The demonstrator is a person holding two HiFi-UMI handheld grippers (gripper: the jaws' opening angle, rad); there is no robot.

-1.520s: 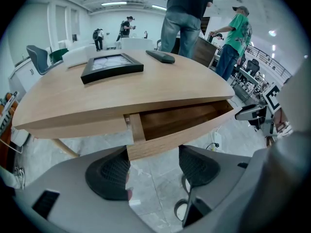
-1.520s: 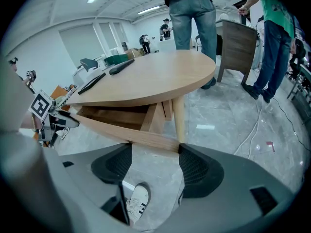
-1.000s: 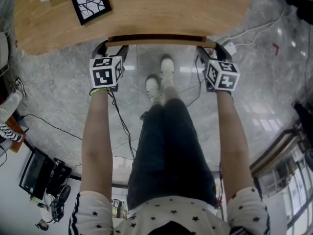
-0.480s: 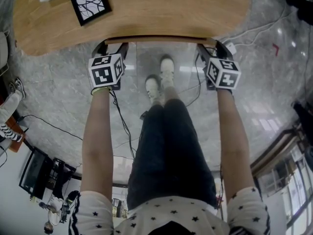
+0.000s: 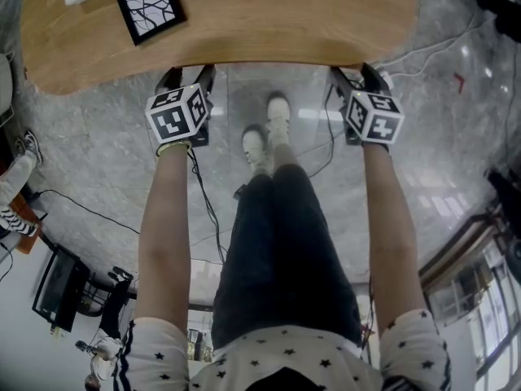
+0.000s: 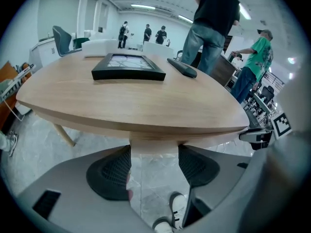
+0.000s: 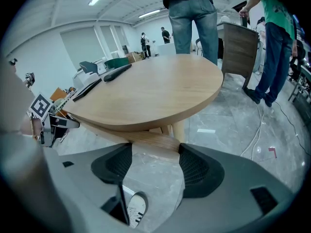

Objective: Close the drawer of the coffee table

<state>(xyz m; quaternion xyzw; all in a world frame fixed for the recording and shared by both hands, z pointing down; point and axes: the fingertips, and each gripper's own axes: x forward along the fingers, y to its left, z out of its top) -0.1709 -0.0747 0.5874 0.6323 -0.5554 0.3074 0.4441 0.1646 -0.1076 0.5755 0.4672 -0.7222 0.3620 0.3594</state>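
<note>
The left gripper (image 5: 188, 73) and right gripper (image 5: 354, 73) hold their jaws released and empty, tips at the drawer (image 6: 154, 147), which lies tucked beneath the tabletop's (image 5: 269, 23) near edge.

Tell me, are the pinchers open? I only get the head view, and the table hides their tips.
Observer: Yes for the left one. The left gripper view shows the left gripper with its jaws apart and nothing clamped. A pale wooden drawer front sits right at their tips, under the coffee table.
Operator: And the other pincher?
Observer: The same. In the right gripper view, the right gripper has its jaws apart, at the drawer front's other end.
Operator: Is anybody on the far side of the table?
Observer: Yes, a person in jeans and a dark top stands just beyond its far edge.
</note>
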